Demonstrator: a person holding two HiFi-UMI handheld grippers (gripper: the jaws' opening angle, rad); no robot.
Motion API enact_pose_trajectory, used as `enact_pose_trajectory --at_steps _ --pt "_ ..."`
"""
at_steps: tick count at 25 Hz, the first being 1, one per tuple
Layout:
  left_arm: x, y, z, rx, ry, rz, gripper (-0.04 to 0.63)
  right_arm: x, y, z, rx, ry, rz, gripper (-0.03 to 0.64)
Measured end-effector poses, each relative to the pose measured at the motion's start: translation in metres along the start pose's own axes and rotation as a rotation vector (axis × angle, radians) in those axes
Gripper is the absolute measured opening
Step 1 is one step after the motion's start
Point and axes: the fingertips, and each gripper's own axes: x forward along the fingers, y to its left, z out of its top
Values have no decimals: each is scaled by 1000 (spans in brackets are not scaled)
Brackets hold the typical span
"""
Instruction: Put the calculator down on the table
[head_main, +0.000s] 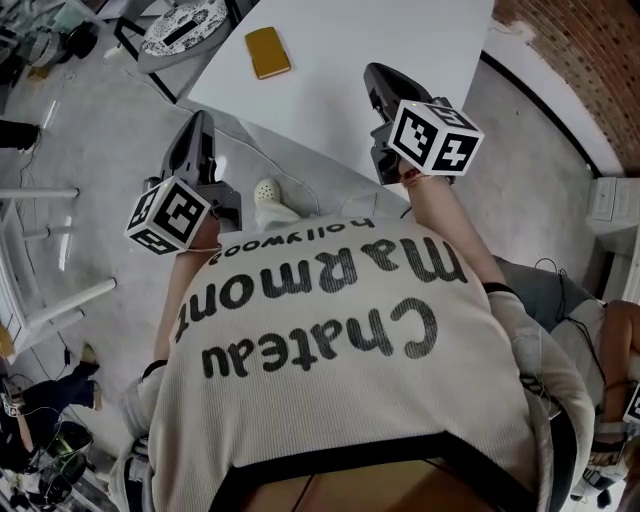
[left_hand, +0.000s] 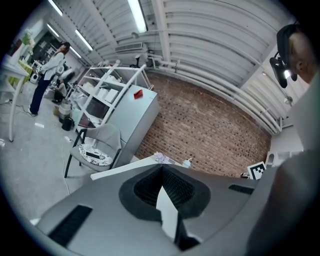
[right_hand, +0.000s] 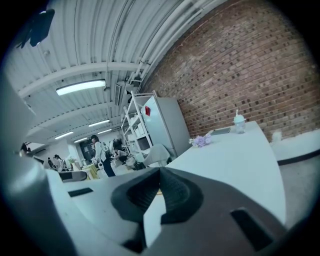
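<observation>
Calculator (head_main: 268, 52) (yellow, flat) is seen lying on the white desk (head_main: 400, 40), untouched, ahead of both tools and between their lines. Left tool (head_main: 199, 125) is held beside the desk edge, over the floor, jaws pressed together, nothing pinched. Right tool (head_main: 377, 78) is held over the near part of the desk, jaws also pressed together and empty. Both are pointed forward, roughly level, forearms extended, marker cubes toward the person.
</observation>
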Motion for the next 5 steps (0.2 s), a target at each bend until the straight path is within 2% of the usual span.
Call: enact_pose_trajectory --at_steps 5 --pt "-5 0 0 -2 1 6 2 -2 4 -1 -3 5 6 3"
